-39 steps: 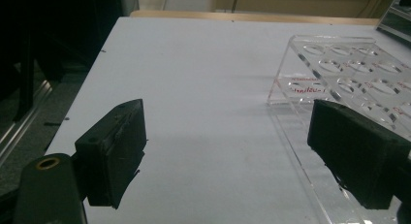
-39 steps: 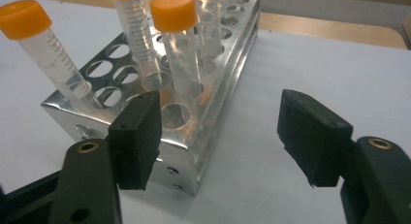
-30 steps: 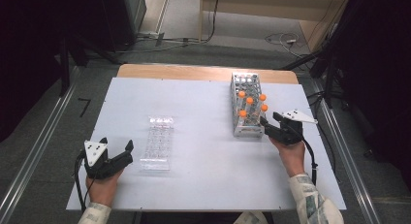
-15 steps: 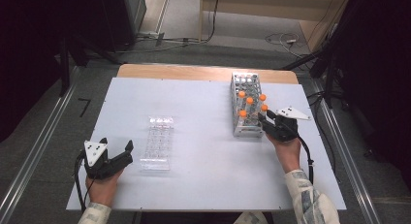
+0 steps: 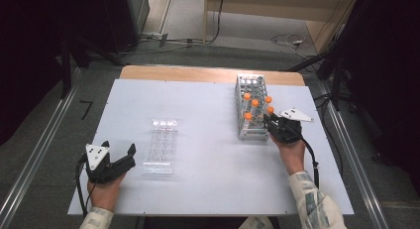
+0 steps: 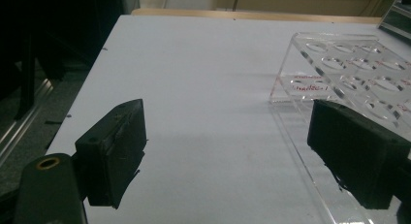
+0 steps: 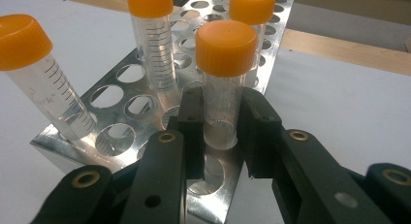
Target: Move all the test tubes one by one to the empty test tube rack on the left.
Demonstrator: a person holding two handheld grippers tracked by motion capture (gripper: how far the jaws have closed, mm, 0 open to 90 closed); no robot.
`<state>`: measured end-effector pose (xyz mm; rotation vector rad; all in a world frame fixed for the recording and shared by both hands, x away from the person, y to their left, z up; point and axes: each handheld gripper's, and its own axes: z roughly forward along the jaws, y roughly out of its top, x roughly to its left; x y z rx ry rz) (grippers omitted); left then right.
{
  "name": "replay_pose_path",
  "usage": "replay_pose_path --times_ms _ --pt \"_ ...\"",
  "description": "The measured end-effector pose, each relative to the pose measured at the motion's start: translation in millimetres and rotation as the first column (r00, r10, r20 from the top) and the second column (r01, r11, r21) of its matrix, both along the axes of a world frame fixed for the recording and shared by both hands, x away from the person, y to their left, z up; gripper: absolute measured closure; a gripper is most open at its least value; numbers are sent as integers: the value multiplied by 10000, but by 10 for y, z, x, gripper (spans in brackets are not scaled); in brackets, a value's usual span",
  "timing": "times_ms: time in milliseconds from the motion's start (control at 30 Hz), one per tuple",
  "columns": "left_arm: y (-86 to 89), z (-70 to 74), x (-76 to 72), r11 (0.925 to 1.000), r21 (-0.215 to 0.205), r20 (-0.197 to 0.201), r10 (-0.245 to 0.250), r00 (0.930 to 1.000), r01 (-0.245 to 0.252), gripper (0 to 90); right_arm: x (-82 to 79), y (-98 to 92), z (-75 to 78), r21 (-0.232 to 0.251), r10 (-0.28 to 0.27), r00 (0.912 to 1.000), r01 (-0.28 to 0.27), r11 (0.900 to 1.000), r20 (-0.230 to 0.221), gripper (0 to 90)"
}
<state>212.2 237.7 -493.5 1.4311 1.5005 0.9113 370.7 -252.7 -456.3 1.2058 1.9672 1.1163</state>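
Note:
A metal tube rack [image 5: 250,82] stands at the right of the white table [image 5: 198,105] and holds several clear tubes with orange caps. My right gripper [image 5: 271,123] is at the rack's near right corner. In the right gripper view its jaws have just been closing and my right gripper [image 7: 220,132] is now shut on the nearest orange-capped tube [image 7: 225,64], which still stands upright in its hole. My left gripper [image 5: 119,148] rests open at the front left, just left of a clear plastic rack [image 5: 161,147]. In the left gripper view, my left gripper [image 6: 228,141] has nothing between its jaws.
Other capped tubes [image 7: 150,25] stand behind and left of the held one, one of them a tilted tube [image 7: 34,64]. The clear plastic rack [image 6: 349,73] has open holes. A wooden strip [image 5: 208,73] runs along the table's far edge, with cables on the floor beyond.
The right gripper has moved slightly in toward the rack corner and its jaws have closed around a tube. The left hand and gripper have stayed put.

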Motion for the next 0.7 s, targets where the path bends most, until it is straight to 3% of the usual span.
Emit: replay_pose_path --times_ms 267,700 --pt "-3 -2 2 10000 7 -10 0 10000 0 150 -5 -22 30 73 -16 9999 16 10000 107 707" --pt "-4 -2 0 10000 16 -31 -40 10000 41 150 -79 -55 259 516 37 9977 -72 9986 673 710"
